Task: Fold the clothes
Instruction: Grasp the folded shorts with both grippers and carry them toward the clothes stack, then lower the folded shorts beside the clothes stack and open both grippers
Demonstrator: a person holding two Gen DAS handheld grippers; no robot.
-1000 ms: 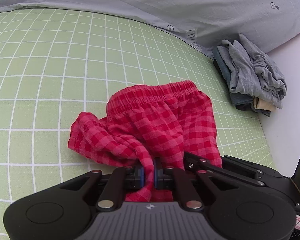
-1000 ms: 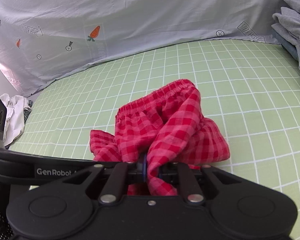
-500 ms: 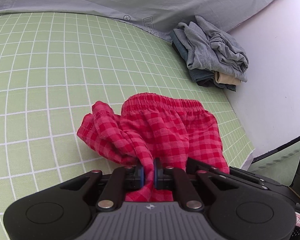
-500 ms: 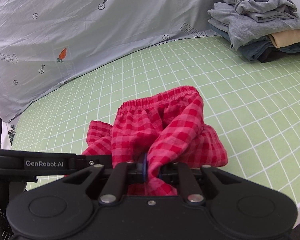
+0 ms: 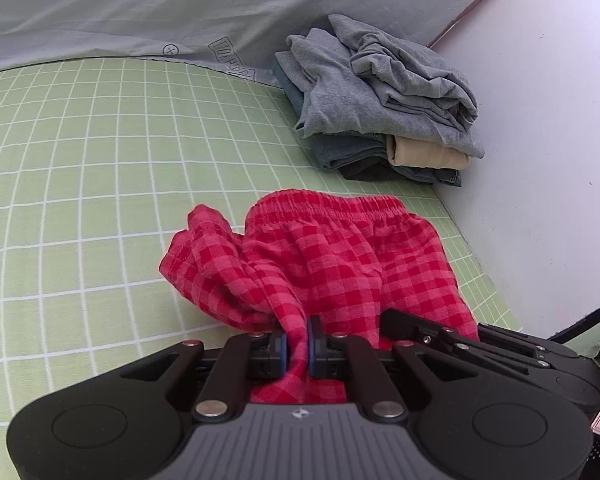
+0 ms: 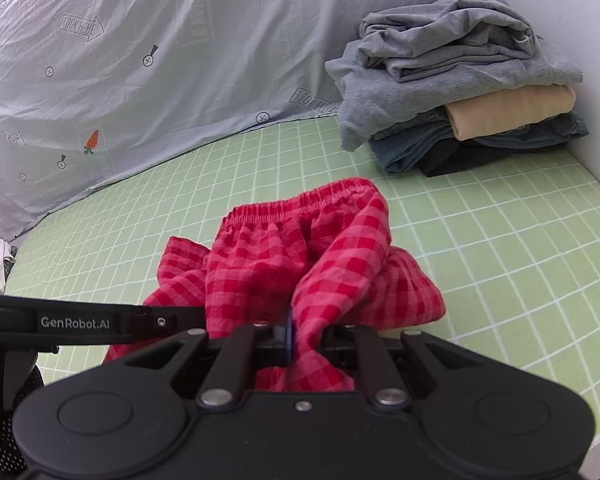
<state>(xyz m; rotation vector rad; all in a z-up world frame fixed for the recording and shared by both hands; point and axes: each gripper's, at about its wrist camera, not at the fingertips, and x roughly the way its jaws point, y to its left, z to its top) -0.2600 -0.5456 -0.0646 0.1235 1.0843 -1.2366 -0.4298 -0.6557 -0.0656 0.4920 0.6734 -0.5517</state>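
While clamping a bunched fold of the red checked shorts in the left gripper and another fold in the right gripper, holding them bunched over the green grid sheet, waistband farthest, short of the folded clothes stack against the white wall.

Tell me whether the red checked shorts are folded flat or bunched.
Bunched: the red checked shorts hang gathered from both shut grippers, left gripper and right gripper, waistband rumpled.
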